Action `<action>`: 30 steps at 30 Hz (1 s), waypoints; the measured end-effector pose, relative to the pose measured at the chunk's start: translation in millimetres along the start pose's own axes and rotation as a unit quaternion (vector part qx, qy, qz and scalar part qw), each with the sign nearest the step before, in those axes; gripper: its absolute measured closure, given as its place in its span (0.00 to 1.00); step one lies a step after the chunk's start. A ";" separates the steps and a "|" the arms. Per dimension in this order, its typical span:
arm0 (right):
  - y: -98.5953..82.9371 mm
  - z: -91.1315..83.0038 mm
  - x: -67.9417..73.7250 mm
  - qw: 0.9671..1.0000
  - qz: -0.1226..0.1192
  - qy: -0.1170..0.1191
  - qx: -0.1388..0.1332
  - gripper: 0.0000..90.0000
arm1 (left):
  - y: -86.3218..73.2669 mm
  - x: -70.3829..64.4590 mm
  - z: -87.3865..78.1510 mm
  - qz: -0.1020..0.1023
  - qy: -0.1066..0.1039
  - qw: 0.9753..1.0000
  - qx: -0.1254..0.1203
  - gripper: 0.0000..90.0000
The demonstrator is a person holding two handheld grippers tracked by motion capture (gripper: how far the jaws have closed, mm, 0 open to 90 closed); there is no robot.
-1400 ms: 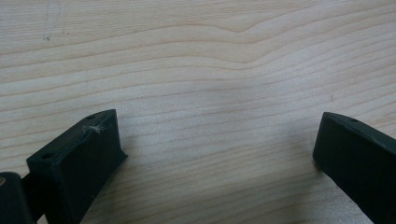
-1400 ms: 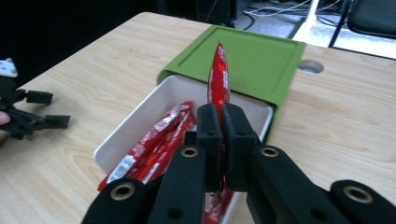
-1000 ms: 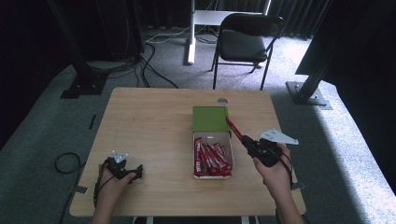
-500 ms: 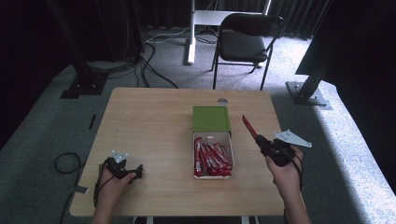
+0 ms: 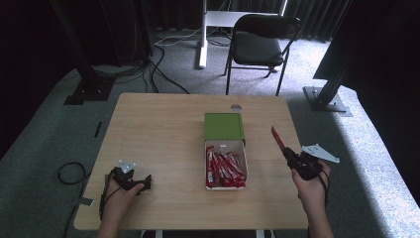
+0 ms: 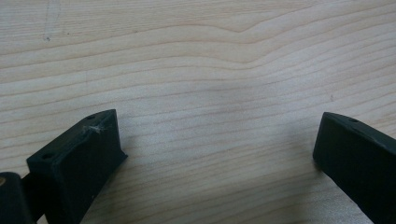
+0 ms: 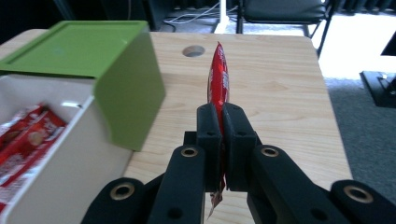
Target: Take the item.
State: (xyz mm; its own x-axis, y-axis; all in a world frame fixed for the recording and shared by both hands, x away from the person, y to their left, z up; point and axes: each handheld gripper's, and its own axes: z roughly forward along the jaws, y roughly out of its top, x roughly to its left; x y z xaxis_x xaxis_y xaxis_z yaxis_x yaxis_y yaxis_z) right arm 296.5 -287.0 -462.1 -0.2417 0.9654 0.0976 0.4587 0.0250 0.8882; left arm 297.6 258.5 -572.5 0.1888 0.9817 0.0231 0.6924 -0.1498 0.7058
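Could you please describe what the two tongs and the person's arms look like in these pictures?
Both tongs, left and right, are black, with blocky square-ended jaws on arms with brass-ringed holes. Each carries a pale grey three-cornered plate on top, and a black cable trails back along the hand. The forearms are bare; no sleeves show.

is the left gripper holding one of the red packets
No, the left gripper has its jaws spread wide over bare table; the red packet is clamped in the right gripper.
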 end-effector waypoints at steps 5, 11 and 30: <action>-8.0 4.1 -11.5 1.000 0.009 -0.016 0.008 0.96 | 0.0 0.0 0.0 0.000 0.000 1.000 0.000 0.02; -18.7 9.0 -24.5 0.999 0.018 -0.029 0.015 0.96 | 0.0 0.0 0.0 0.000 0.000 1.000 0.000 0.02; -54.4 27.7 -57.7 0.995 0.030 -0.080 0.046 0.96 | 0.0 0.0 0.0 0.000 0.000 1.000 0.000 0.02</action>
State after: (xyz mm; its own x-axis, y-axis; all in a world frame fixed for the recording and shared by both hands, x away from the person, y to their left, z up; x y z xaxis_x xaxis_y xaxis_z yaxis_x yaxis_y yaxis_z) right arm 309.2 -336.8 -528.6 -0.0758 0.9946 0.0704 0.5457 -0.0177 0.8378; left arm 297.6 258.5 -572.5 0.1888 0.9818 0.0229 0.6926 -0.1497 0.7057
